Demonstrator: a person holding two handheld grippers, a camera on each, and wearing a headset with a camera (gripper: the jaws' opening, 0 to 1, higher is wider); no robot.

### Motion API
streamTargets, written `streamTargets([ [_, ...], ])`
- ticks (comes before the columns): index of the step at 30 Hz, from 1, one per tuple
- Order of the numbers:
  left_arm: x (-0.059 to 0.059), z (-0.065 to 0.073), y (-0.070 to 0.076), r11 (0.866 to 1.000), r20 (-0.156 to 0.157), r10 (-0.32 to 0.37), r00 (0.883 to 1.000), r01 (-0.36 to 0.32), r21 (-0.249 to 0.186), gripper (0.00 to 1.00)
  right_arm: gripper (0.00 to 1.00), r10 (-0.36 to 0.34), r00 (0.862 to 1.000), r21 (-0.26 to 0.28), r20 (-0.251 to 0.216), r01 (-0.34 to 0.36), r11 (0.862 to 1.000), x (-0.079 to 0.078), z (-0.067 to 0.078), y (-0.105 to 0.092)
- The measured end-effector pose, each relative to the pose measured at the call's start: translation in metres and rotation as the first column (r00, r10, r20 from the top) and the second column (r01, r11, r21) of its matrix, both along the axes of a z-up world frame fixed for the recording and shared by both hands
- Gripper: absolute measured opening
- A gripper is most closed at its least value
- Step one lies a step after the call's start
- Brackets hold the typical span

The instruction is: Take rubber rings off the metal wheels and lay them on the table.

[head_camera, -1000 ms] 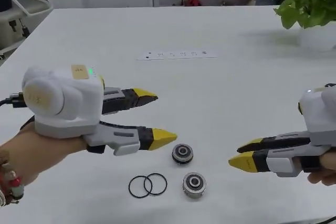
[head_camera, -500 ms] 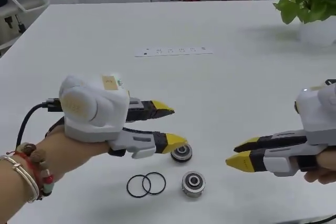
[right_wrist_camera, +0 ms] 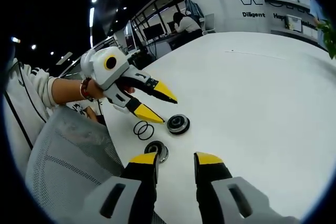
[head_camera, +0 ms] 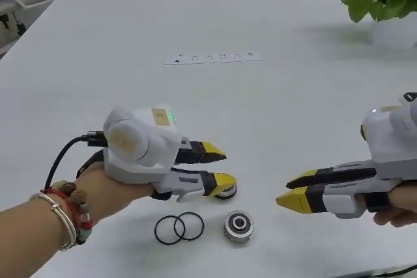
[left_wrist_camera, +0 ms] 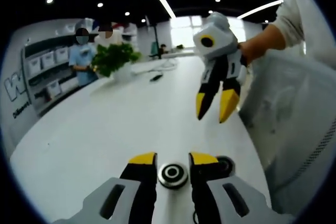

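On the white worktop (head_camera: 260,109) the left claw (head_camera: 228,168), jaws parted, has dropped astride the far metal wheel (left_wrist_camera: 172,173), ready to grip; the right claw (head_camera: 285,189) waits slightly open.

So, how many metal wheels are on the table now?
2. One metal wheel lies free, right of the two rubber rings. The other wheel sits between the open jaws of the left gripper. None seems hidden.

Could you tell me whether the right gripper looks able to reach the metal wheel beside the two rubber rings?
Probably yes: the right gripper is open, with bare table between it and that wheel. The left gripper straddles the other wheel, off that path.
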State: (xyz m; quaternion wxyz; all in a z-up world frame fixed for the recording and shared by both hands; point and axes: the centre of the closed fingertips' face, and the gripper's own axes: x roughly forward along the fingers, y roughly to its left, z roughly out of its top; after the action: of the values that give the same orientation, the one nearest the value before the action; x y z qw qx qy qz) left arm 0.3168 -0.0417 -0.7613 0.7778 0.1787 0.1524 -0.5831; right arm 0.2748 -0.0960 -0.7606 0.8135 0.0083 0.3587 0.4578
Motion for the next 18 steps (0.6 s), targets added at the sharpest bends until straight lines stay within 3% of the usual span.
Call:
streamTargets([
  [12,0.005,-0.024,0.008,0.998,-0.053,0.036,0.998,-0.033,0.055,0.18,0.23,0.003,1.000,0.006,-0.012,-0.003,1.000,0.006,-0.004,0.002],
  [16,0.000,-0.033,0.011,0.995,-0.056,0.024,0.998,-0.018,0.094,0.16,0.23,0.013,1.000,0.004,-0.014,-0.013,1.000,0.007,-0.005,0.005],
  [18,-0.001,-0.028,0.011,0.997,-0.073,0.037,0.997,-0.032,0.067,0.15,0.23,0.016,1.000,0.005,-0.018,-0.016,1.000,0.008,-0.006,0.006],
])
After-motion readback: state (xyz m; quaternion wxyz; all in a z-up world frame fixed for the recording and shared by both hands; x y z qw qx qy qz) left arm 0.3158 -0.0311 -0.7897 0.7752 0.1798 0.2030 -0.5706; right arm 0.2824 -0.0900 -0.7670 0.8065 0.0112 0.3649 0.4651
